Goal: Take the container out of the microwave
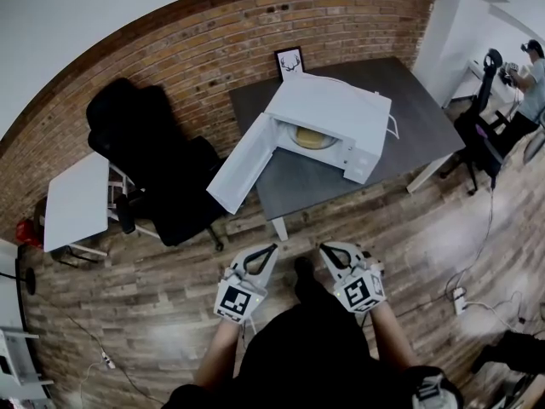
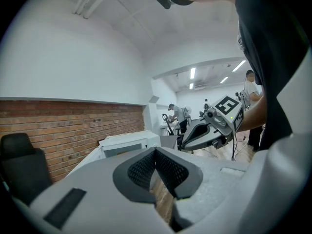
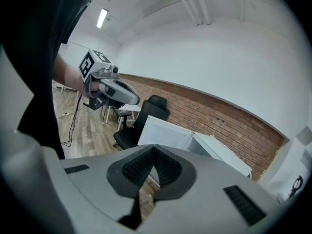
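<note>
A white microwave (image 1: pixel 336 118) stands on a dark grey table (image 1: pixel 409 100), and its door (image 1: pixel 243 164) is swung wide open to the left. Inside it sits a pale yellow container (image 1: pixel 312 136). Both grippers hover over the wooden floor, short of the table and pointing at the microwave. My left gripper (image 1: pixel 272 246) is shut with nothing in it, its pads (image 2: pixel 146 167) meeting at the tip. My right gripper (image 1: pixel 324 246) is likewise shut and empty. The microwave (image 2: pixel 129 141) shows beyond the left jaws. In the right gripper view the open door (image 3: pixel 163 133) lies ahead.
A black office chair (image 1: pixel 157 169) stands left of the table, beside a small white table (image 1: pixel 77 198). A framed picture (image 1: pixel 289 62) leans on the brick wall behind the microwave. A power strip (image 1: pixel 457 296) and cables lie on the floor at right. Another person (image 1: pixel 532 75) is far right.
</note>
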`<state>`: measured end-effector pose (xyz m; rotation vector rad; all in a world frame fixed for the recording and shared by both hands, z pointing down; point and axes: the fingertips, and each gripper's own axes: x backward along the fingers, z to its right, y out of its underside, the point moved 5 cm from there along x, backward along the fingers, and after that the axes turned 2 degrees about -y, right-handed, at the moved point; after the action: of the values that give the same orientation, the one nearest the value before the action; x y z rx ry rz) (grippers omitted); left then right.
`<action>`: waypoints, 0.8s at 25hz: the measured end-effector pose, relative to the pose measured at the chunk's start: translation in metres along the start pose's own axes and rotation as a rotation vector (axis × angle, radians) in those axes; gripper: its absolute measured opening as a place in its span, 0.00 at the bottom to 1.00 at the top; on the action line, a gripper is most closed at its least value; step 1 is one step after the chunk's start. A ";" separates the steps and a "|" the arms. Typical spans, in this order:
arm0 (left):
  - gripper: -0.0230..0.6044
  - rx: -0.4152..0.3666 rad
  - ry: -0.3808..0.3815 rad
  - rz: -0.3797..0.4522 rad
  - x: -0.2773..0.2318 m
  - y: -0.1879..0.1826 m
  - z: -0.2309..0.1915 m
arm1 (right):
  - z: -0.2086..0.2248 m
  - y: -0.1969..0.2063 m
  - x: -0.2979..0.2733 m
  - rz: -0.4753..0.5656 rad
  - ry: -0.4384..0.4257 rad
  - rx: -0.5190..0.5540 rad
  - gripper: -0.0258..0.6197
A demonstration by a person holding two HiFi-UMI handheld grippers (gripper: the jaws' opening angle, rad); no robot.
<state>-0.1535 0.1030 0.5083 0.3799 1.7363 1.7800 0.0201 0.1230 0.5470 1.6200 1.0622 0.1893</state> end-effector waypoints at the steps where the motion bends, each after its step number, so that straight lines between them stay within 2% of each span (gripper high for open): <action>1: 0.04 0.000 -0.001 -0.001 -0.003 0.000 -0.003 | 0.003 0.001 -0.003 -0.002 -0.004 -0.001 0.04; 20: 0.04 0.024 -0.021 -0.035 -0.075 -0.006 -0.071 | 0.089 0.019 -0.082 0.002 -0.054 -0.011 0.04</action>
<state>-0.1370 0.0006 0.5115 0.3745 1.7410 1.7257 0.0373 0.0029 0.5642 1.6073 1.0170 0.1516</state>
